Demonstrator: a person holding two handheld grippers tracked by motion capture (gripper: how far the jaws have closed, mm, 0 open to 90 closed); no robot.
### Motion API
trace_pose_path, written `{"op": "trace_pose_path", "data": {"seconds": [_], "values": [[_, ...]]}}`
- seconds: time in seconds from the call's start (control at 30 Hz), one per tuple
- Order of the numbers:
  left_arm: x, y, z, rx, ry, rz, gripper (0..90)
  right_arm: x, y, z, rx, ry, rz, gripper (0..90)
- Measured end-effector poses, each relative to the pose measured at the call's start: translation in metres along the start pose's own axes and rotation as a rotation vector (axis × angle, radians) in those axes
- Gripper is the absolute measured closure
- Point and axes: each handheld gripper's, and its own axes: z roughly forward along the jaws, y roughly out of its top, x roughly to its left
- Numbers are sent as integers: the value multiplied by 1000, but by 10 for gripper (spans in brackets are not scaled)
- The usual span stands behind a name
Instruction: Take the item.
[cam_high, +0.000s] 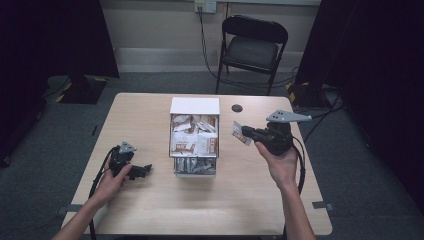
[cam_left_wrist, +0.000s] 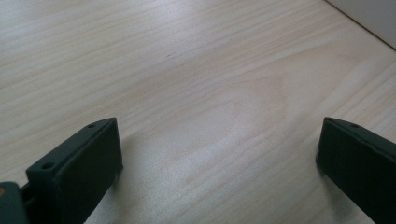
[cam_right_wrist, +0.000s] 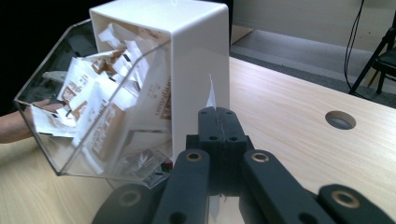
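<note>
One packet (cam_high: 241, 133) is pinched in the right hand-held gripper (cam_high: 246, 133) beside the dispenser box (cam_high: 195, 106); left hand-held gripper (cam_high: 145, 170) gapes.

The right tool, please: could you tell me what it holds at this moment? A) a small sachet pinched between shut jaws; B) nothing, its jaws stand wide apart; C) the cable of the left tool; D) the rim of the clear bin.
A: the right tool has its jaws shut on a small sachet, beside the clear bin of sachets.
</note>
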Motion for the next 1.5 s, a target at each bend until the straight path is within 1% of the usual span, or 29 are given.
{"op": "trace_pose_path", "data": {"seconds": [0.3, 0.5, 0.83, 0.93, 1.07, 1.2, 1.27, 1.4, 1.5], "values": [[0, 0, 0, 0, 0, 0, 0, -9, -9, 10, 25, -4, 18, 900], [0, 0, 0, 0, 0, 0, 0, -12, -16, 20, 47, 1, 22, 900], [0, 0, 0, 0, 0, 0, 0, -19, -26, 31, 77, -4, 48, 900], [0, 0, 0, 0, 0, 0, 0, -20, -28, 34, 82, -1, 45, 900], [0, 0, 0, 0, 0, 0, 0, -22, -34, 41, 107, -5, 53, 900], [0, 0, 0, 0, 0, 0, 0, -28, -41, 45, 114, 0, 85, 900], [0, 0, 0, 0, 0, 1, 0, -29, -44, 48, 126, -6, 86, 900], [0, 0, 0, 0, 0, 0, 0, -31, -49, 52, 128, -1, 84, 900], [0, 0, 0, 0, 0, 0, 0, -33, -55, 57, 149, -5, 95, 900]]}}
